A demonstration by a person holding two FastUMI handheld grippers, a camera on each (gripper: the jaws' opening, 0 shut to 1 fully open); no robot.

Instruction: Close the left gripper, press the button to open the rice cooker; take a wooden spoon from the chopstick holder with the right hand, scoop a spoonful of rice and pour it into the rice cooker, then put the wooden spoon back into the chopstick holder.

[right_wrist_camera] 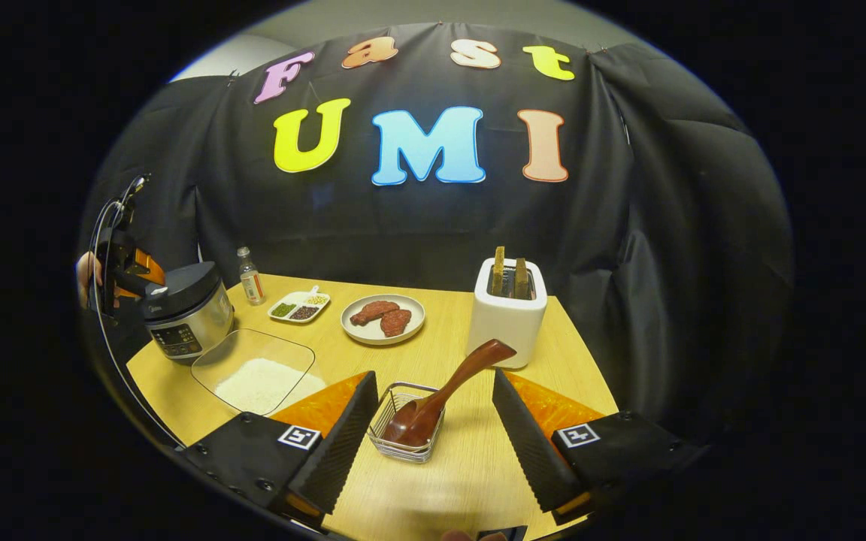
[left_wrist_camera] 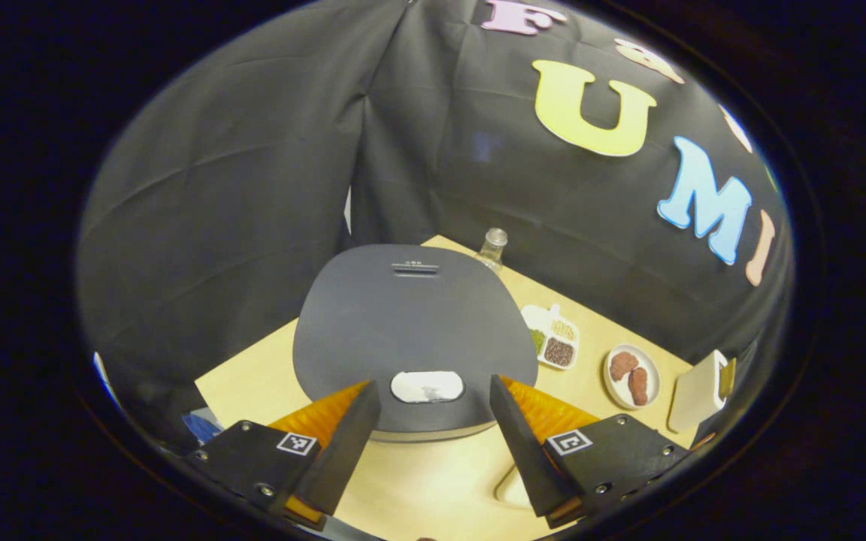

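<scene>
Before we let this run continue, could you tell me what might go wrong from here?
The left gripper hangs open above the rice cooker's button; pressing unclosed, its jaws could straddle it. The wooden spoon leans out of the light wire holder, so a pull by the right gripper may tip it.

The rice cooker [left_wrist_camera: 410, 338], dark grey lid shut, sits centre frame in the left gripper view, its pale oval button [left_wrist_camera: 427, 386] at the lid's near edge. In the right gripper view's lower centre, the brown wooden spoon [right_wrist_camera: 444, 394] leans bowl-down in the wire chopstick holder [right_wrist_camera: 405, 421]; white rice [right_wrist_camera: 260, 383] lies in a clear tray lower left.
</scene>
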